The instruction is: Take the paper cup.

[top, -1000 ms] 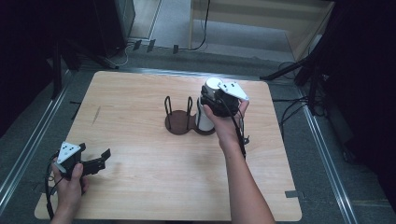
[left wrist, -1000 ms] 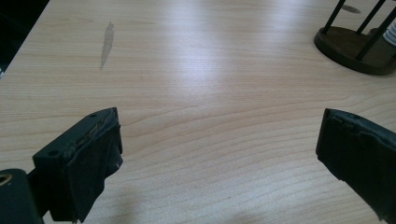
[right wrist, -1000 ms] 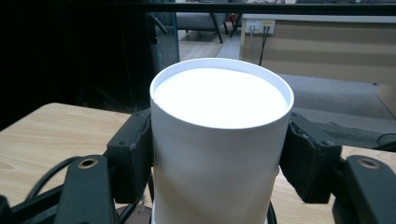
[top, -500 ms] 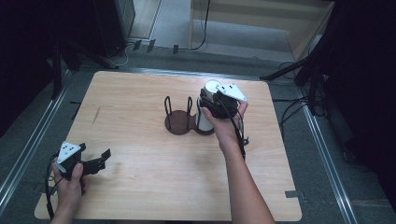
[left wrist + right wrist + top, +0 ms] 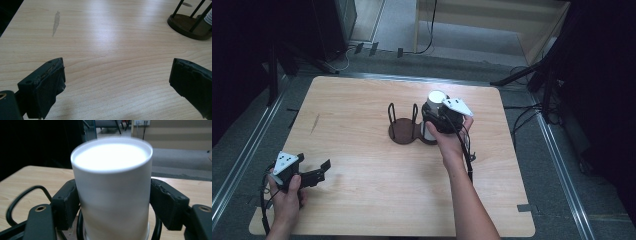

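Note:
A white paper cup stands upright at the right ring of a dark brown cup holder with black wire loops, mid-table. My right gripper is shut on the cup, one black jaw pressing each side. Whether the cup rests in the holder or hangs just above it is hidden by the hand. My left gripper sits low at the table's front left, open, with bare wood between its jaws. The holder shows far off at the upper right of the left gripper view.
The wooden table has a faint grey smear near its left side. Metal rails run along both sides of the table. Cables lie on the floor at the right.
The right gripper and its cup have shifted very slightly toward the person. The left gripper has stayed in place.

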`<state>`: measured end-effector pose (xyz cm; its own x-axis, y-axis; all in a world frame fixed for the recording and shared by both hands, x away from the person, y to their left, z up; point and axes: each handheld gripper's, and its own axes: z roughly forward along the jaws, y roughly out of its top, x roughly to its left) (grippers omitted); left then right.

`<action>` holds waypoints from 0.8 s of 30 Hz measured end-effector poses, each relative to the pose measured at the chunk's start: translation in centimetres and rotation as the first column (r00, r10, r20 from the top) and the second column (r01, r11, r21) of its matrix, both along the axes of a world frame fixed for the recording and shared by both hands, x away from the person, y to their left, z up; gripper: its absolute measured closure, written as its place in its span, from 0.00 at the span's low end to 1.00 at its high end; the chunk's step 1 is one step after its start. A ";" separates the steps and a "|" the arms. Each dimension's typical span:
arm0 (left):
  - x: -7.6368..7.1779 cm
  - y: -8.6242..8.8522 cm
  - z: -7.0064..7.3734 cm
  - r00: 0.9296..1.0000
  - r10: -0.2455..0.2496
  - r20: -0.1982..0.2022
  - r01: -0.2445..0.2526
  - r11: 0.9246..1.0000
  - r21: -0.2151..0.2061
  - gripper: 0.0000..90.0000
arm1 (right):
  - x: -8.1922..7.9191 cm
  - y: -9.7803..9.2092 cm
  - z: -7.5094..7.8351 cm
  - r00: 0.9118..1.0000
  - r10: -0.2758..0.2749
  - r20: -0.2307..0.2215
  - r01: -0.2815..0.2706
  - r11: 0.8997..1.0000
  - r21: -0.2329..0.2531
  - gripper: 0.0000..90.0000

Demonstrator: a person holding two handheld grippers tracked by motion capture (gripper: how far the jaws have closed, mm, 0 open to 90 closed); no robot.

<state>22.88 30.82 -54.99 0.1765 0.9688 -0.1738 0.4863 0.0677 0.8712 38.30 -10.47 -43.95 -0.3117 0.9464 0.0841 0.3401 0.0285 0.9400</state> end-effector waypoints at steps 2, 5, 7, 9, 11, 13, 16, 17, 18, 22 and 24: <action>0.0 0.0 0.0 1.000 0.000 0.000 0.000 1.000 0.000 0.01 | 0.0 0.1 -0.5 1.000 -0.002 -0.005 0.002 1.000 -0.014 0.27; 0.0 0.0 0.0 1.000 0.001 -0.001 -0.001 1.000 0.000 0.01 | 0.1 0.0 -1.2 1.000 -0.001 -0.015 0.001 1.000 -0.009 0.26; 0.0 0.0 0.0 1.000 0.001 0.000 -0.001 1.000 0.000 0.01 | 0.1 0.0 -1.3 1.000 -0.004 -0.017 0.004 1.000 -0.011 0.26; 0.0 0.0 0.0 1.000 0.001 -0.001 -0.001 1.000 0.000 0.01 | 0.1 0.0 -1.5 1.000 -0.007 -0.027 0.007 1.000 -0.003 0.25; 0.0 0.0 0.0 1.000 0.001 -0.002 -0.001 1.000 0.000 0.01 | 0.2 0.0 -1.7 1.000 -0.006 -0.028 0.006 1.000 -0.008 0.25; 0.0 0.0 0.0 1.000 0.001 -0.002 -0.001 1.000 -0.001 0.01 | 0.1 0.1 -1.8 1.000 -0.010 -0.022 0.010 1.000 -0.014 0.26; 0.0 0.0 0.0 1.000 0.002 -0.003 -0.002 1.000 -0.001 0.01 | 0.0 0.1 -1.6 1.000 -0.011 -0.002 0.011 0.999 -0.030 0.28; 0.0 0.0 0.0 1.000 0.002 -0.003 -0.002 1.000 -0.001 0.01 | -0.1 0.1 -1.5 1.000 -0.012 0.004 0.012 1.000 -0.027 0.29; 0.0 0.0 0.0 1.000 0.002 -0.003 -0.002 1.000 -0.001 0.01 | -0.2 0.0 -1.3 1.000 -0.012 0.016 0.012 1.000 -0.024 0.30; 0.0 0.0 0.0 1.000 0.004 -0.003 -0.004 1.000 -0.002 0.01 | -0.7 -0.4 0.2 0.996 -0.036 0.077 0.036 0.999 -0.006 0.76; 0.1 0.0 0.0 1.000 0.003 -0.003 -0.003 1.000 -0.001 0.01 | -0.7 -0.9 1.1 0.996 -0.046 0.077 0.043 0.998 0.038 0.69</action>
